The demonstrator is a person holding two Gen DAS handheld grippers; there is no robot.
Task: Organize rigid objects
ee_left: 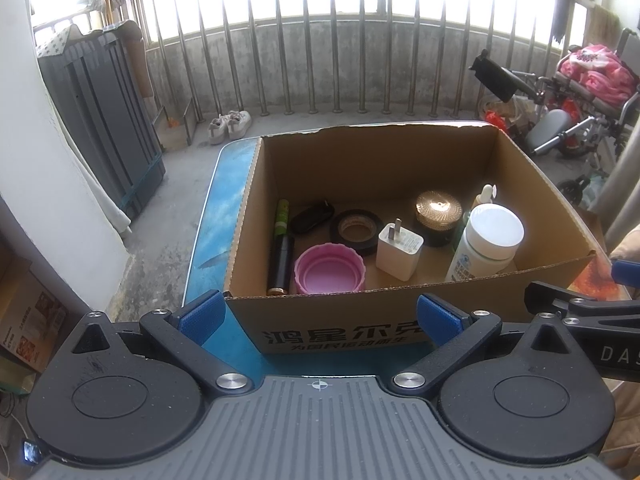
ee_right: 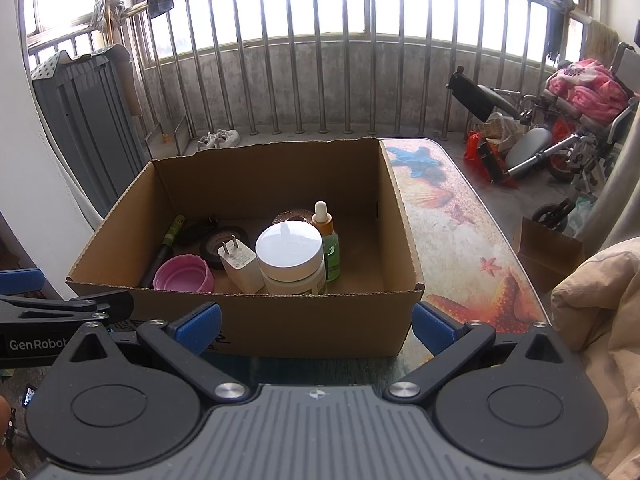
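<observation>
An open cardboard box (ee_left: 332, 320) (ee_right: 280, 324) stands on the table. It holds a pink lid (ee_left: 330, 268) (ee_right: 184, 274), a white charger (ee_left: 399, 251) (ee_right: 240, 266), a black tape roll (ee_left: 358, 230), a white-capped jar (ee_left: 490, 240) (ee_right: 290, 258), a green dropper bottle (ee_right: 330, 244), a dark flashlight (ee_left: 282, 252) and a round glass dish (ee_left: 438, 214). My left gripper (ee_left: 320, 316) is open and empty just in front of the box's near wall. My right gripper (ee_right: 316, 322) is open and empty, also in front of the near wall.
The table (ee_right: 460, 216) has a seashell-printed top right of the box and a blue edge (ee_left: 216, 240) left of it. A metal railing (ee_left: 320, 60) runs behind. A wheelchair with pink bedding (ee_right: 560, 120) stands at the right. A dark cabinet (ee_left: 100, 120) stands at the left.
</observation>
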